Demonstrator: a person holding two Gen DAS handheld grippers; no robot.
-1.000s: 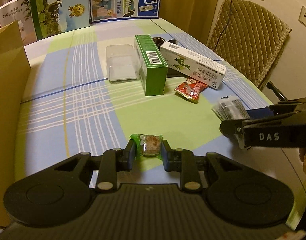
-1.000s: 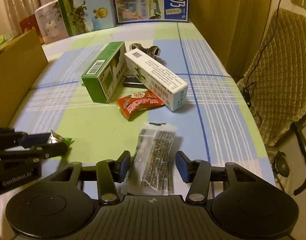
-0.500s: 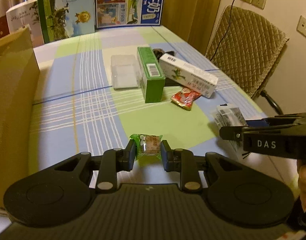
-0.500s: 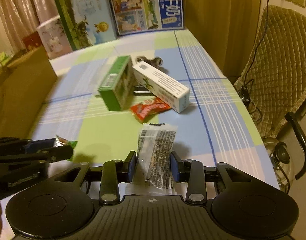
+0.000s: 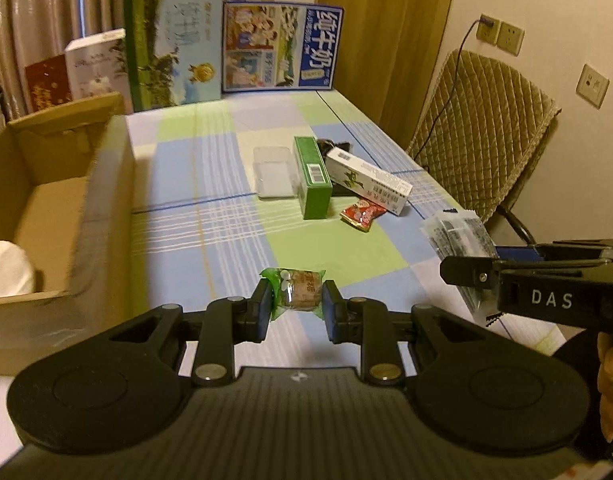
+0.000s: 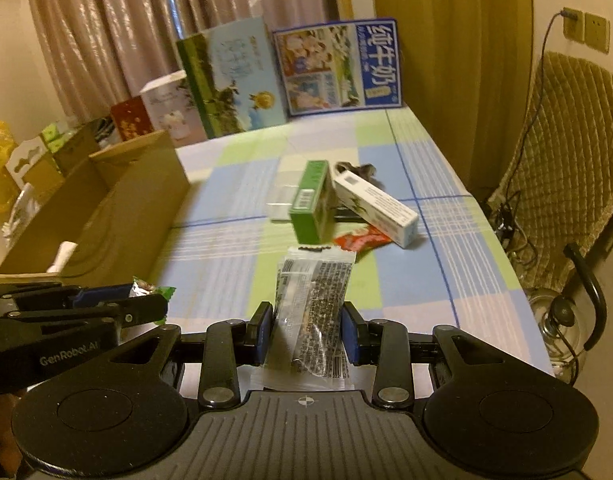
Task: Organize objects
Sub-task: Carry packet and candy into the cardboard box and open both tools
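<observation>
My left gripper [image 5: 297,303] is shut on a small green-wrapped snack [image 5: 299,289], held above the checked tablecloth. My right gripper [image 6: 307,330] is shut on a clear packet of dark seeds [image 6: 312,312], also lifted off the table. Each gripper shows in the other's view: the right gripper [image 5: 472,270] with its clear packet [image 5: 460,234], the left gripper [image 6: 146,304] with the snack [image 6: 150,290]. An open cardboard box [image 5: 58,208] stands at the left, something white [image 5: 6,270] inside it. A green box [image 5: 312,178], a white carton [image 5: 368,180], a red sachet [image 5: 362,215] and a clear plastic case [image 5: 274,174] lie mid-table.
Milk cartons and gift boxes [image 5: 280,50] stand along the table's far edge before a curtain. A quilted chair [image 5: 484,136] sits at the right, with a cable to a wall socket [image 5: 488,26]. A dark object [image 6: 356,170] lies behind the white carton. A hand [image 5: 612,380] holds the right gripper.
The right gripper closed on the clear packet and lifted it off the table. Both grippers rose and drew back, and the cardboard box's inside came into view at the left.
</observation>
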